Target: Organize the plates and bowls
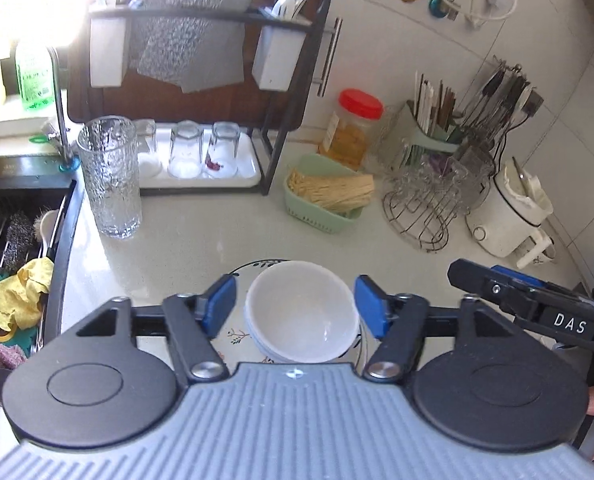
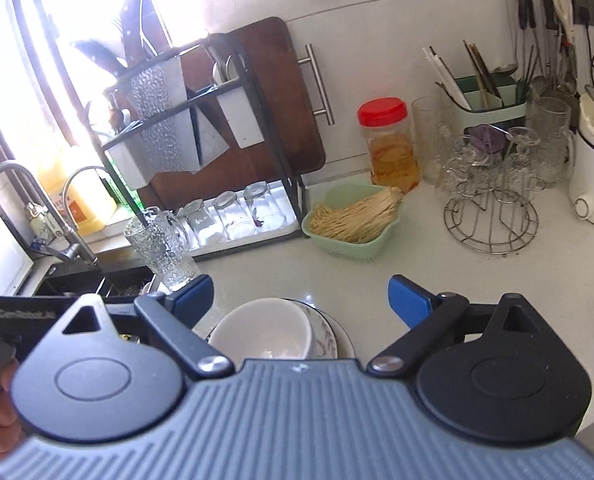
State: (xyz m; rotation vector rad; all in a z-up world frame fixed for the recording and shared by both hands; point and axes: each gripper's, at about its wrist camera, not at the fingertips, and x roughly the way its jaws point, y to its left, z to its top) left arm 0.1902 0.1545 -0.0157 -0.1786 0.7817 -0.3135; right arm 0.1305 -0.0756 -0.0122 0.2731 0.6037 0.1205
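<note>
1. 2 grippers show in the lower half of both frames, over a pale counter [image 1: 201,240].
2. Left gripper [image 1: 297,306] has its blue pads wide apart, 1 on each side of the bowls [image 1: 303,312] in the picture; nothing is pinched between them.
3. Right gripper [image 2: 301,300] stands wider still, pads clear of the bowls and holding nothing; it also enters the left view at the right edge.
4. White bowls sit nested at lower centre on a plate [image 1: 233,334] with a leaf pattern and dark rim; how many bowls are stacked I cannot tell.
5. Textured glass [image 1: 111,178] stands upright to the upper left of the plate, near the sink [image 1: 17,216].
6. Behind, a dish rack [image 1: 201,80] holds upturned glasses on a white tray.
7. Right of the rack sits a green basket [image 1: 325,200] and a red-lidded jar [image 1: 353,128].
</note>
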